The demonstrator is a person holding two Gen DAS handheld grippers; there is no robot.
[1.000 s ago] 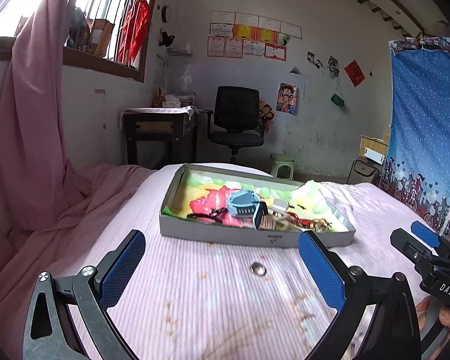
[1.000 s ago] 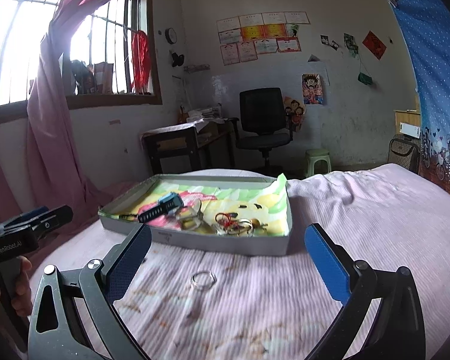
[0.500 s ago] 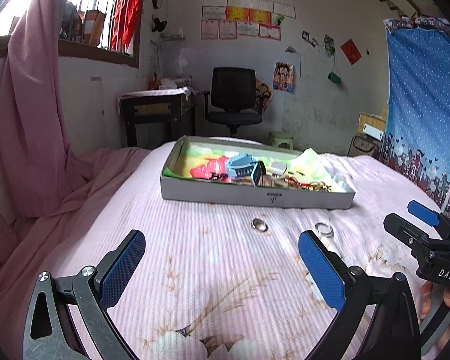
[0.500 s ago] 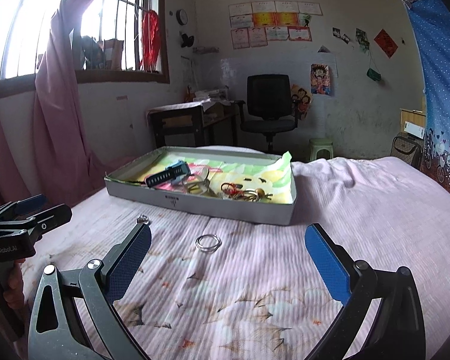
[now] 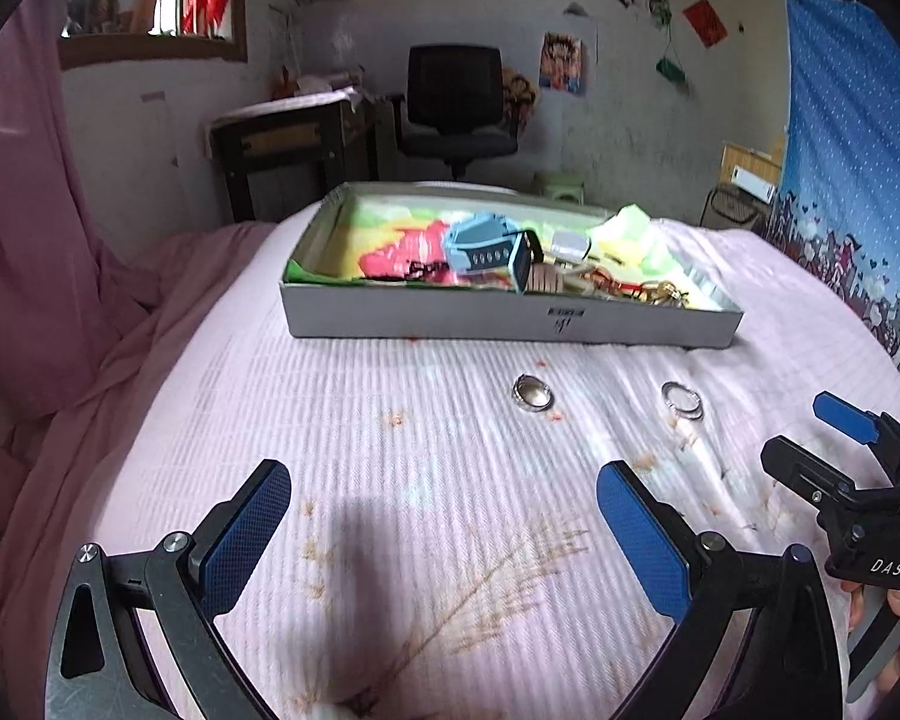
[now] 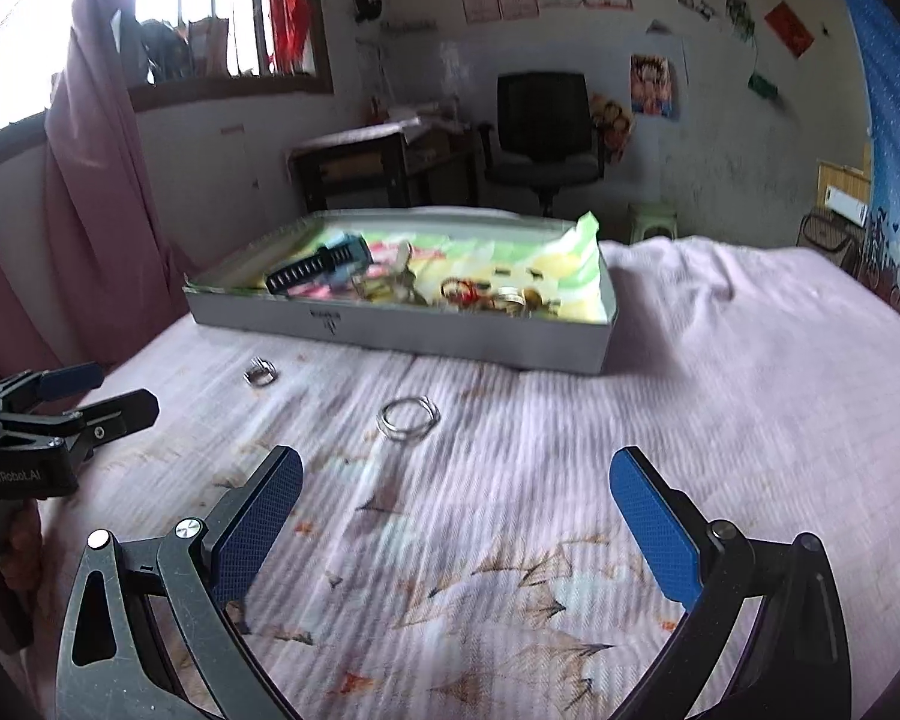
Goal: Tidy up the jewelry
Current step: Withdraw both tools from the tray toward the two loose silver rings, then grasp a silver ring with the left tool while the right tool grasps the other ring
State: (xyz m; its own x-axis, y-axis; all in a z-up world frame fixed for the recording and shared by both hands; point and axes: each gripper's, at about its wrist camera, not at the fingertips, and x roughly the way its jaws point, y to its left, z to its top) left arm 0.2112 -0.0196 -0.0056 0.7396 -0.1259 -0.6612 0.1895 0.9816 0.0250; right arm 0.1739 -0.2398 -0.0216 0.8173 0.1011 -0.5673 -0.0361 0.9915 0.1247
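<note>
Jewelry lot on pink bedspread, both grippers empty.

Left gripper (image 5: 444,531): fingers spread wide, holding nothing, above the bedspread (image 5: 390,450). Right gripper (image 6: 456,516): fingers spread wide, holding nothing. Grey tray (image 5: 510,321) toward the far side of the bed, containing a blue watch (image 5: 480,243), a red cord and gold-coloured pieces. Two items lie loose on the bedspread just in front of the tray, apart from each other: small silver ring (image 5: 533,393); pair of thin rings (image 6: 407,416), touching.
</note>
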